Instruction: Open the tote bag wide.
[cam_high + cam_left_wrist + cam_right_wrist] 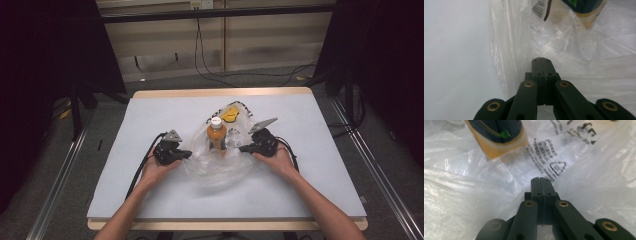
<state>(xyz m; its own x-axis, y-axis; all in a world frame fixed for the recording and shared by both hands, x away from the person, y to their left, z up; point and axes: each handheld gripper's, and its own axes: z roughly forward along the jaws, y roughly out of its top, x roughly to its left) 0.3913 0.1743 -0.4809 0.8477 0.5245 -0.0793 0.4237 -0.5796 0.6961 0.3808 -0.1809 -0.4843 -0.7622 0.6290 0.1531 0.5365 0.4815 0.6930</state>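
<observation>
Both grippers, left gripper [186,154] and right gripper [243,148], are clamped shut, apparently pinching the clear plastic bag [215,165]; the orange bottle [217,136] stands upright between them, its base blurred behind film.

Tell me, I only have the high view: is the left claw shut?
Observer: Yes, the left claw is shut, tips against the bag; whether film is pinched, I cannot tell.
Operator: And the right claw?
Observer: The right claw is shut too, tips just below the bag's printed triangle mark.
Operator: What is on the bottle label?
Observer: It is dark with a green mark, above the orange base.
</observation>
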